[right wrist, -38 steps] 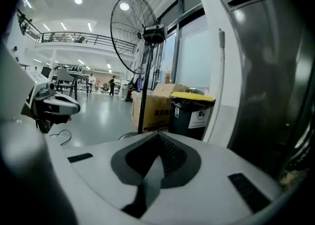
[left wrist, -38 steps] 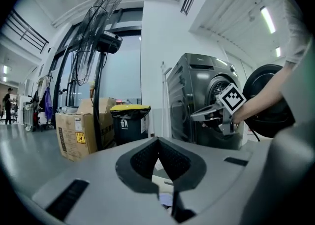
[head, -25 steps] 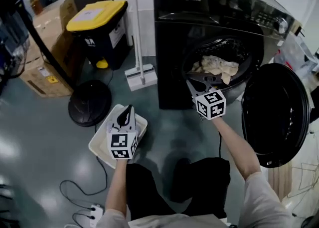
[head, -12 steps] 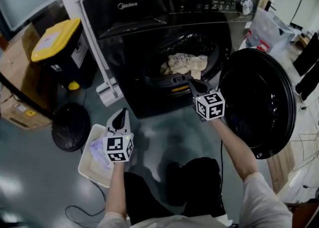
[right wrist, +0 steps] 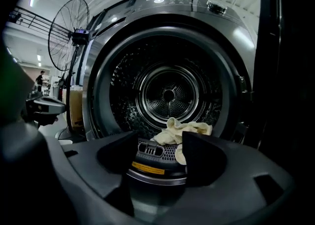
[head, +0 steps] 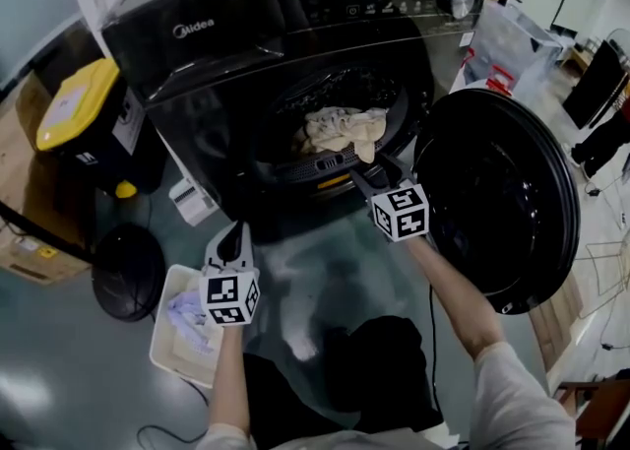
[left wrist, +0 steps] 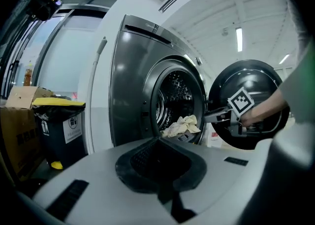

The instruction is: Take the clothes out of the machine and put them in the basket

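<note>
1. The clothes (head: 340,130) are a crumpled cream bundle in the upper middle of the head view. They lie at the front lip of the drum, with one fold hanging over its lower edge, and nothing grips them yet.
2. The washing machine (head: 246,34) is dark-fronted and fills the top of the frame. Its round door (head: 497,192) is swung fully open to the right, which leaves the opening free to reach into.
3. The right gripper (head: 372,170) sits just below and to the right of the bundle and points into the opening. Its jaws have just been opening. They stand wide apart with nothing between them, probably made ready to take the cloth.
4. The left gripper (head: 235,233) is at lower left, with its jaws pressed together and empty. It appears to be waiting out of the way.
5. The basket (head: 160,340) is a white tub on the floor at lower left, partly under the left gripper. It stands near the machine, so the carry is short. A pale garment (head: 187,308) lies in it.
6. The floor (head: 59,389) is glossy grey-green and reflects the lights.
7. A black bin with a yellow lid (head: 74,103) stands at upper left, and a cardboard box (head: 20,246) is at the left edge. A round black fan base (head: 128,273) sits beside the basket.
</note>
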{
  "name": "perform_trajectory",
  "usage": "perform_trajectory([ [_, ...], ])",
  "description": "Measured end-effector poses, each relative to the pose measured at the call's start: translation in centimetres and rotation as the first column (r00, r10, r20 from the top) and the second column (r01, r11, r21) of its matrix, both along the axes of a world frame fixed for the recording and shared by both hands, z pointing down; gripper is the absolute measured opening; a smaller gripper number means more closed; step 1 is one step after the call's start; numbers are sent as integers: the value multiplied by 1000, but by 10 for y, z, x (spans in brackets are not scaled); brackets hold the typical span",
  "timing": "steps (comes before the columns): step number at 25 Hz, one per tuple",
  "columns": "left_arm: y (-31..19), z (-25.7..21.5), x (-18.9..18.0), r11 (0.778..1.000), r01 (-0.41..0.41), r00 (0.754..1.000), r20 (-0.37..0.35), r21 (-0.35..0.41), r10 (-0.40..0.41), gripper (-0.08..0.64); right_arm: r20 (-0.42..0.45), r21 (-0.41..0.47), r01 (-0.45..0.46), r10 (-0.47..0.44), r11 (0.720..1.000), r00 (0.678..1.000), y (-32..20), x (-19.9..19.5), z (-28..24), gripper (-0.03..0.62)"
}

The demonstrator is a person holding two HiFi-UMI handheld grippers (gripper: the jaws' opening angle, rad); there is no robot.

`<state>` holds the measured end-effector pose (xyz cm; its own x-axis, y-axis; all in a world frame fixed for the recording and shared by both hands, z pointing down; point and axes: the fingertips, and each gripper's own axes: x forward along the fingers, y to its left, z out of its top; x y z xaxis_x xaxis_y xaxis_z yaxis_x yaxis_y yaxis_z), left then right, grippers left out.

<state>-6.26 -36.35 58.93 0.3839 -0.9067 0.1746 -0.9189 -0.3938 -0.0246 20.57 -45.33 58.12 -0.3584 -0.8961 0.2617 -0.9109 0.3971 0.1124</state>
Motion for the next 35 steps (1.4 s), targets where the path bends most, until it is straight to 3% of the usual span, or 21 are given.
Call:
perform_trajectory([
  [4, -5, 3, 0, 1000, -1, 1000, 2, -5, 1, 18, -61, 3, -14, 14, 1000, 998, -12, -3, 10, 346],
  [8, -5, 10, 2, 1000, -15, 1000, 22, -18, 15, 18, -71, -28, -27, 25, 999, 997, -32, -6, 24, 370],
  [15, -10, 17, 7, 999, -31, 999, 14, -29, 31, 18, -87, -64, -70, 65, 995, 994, -84, -11, 32, 374],
  [23, -12, 20, -5, 999, -10, 1000, 8, -34, 10, 18, -199, -87, -121, 102, 989, 975, -134, -14, 31, 374],
  [28, -13, 24, -14, 999, 6, 1000, 11, -44, -6, 18, -253, -150, -143, 102, 978, 962, -147, -12, 52, 374],
  [35, -15, 29, -19, 999, 13, 1000, 8, -50, -13, 18, -237, -224, -182, 128, 957, 963, -150, -8, 86, 371],
])
